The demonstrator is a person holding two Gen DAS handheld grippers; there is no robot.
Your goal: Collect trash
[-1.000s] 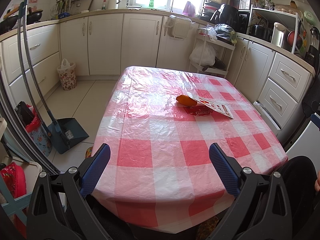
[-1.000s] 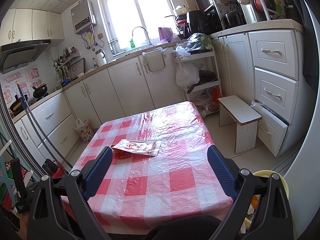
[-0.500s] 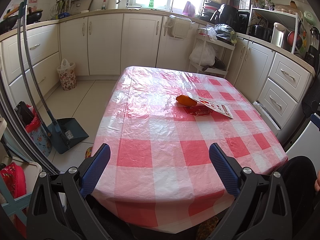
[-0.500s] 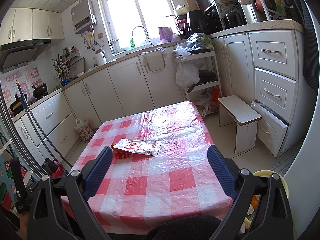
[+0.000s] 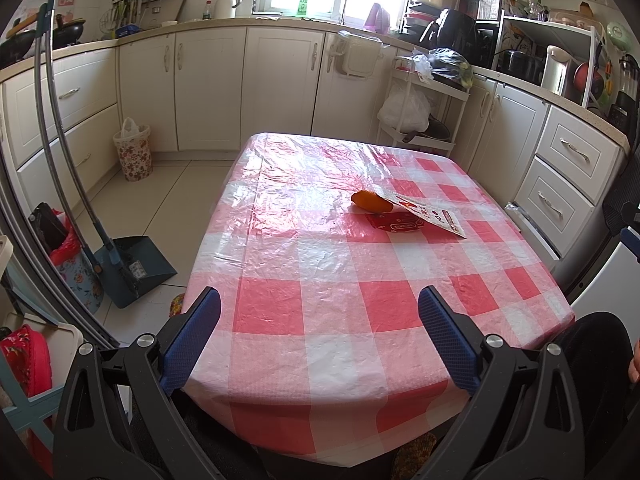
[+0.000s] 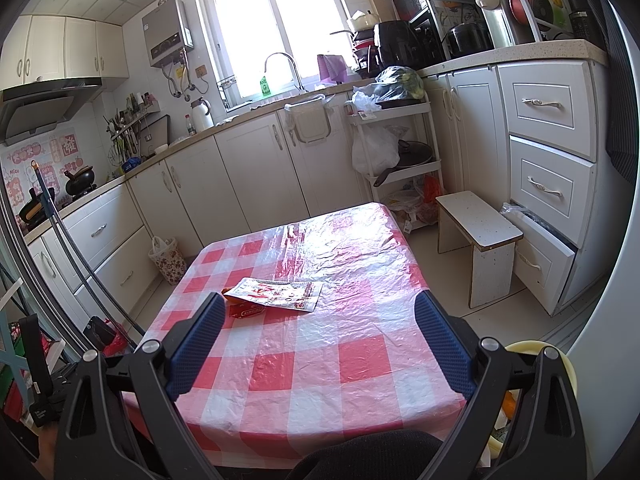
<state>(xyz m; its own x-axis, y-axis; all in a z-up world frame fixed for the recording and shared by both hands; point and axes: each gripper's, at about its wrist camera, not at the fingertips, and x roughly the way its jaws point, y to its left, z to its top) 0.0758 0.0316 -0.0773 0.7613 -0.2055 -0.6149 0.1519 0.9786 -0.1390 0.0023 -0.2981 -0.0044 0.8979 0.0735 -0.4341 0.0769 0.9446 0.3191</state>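
A table with a red-and-white checked plastic cloth point(image 5: 340, 272) holds three pieces of trash near its middle: an orange peel point(image 5: 368, 201), a small red packet point(image 5: 394, 224) and a flat white printed wrapper point(image 5: 430, 216) lying over them. In the right wrist view the wrapper point(image 6: 276, 293) covers most of the peel and the red packet point(image 6: 246, 311). My left gripper point(image 5: 319, 320) is open and empty above the near table edge. My right gripper point(image 6: 319, 322) is open and empty, also short of the trash.
A yellow bin point(image 6: 532, 364) stands at the lower right by the table. A dustpan and broom point(image 5: 136, 264), a floral waste basket point(image 5: 134, 156), a white stool point(image 6: 478, 240) and a part-open bottom drawer point(image 6: 544, 248) surround the table. Cabinets line the walls.
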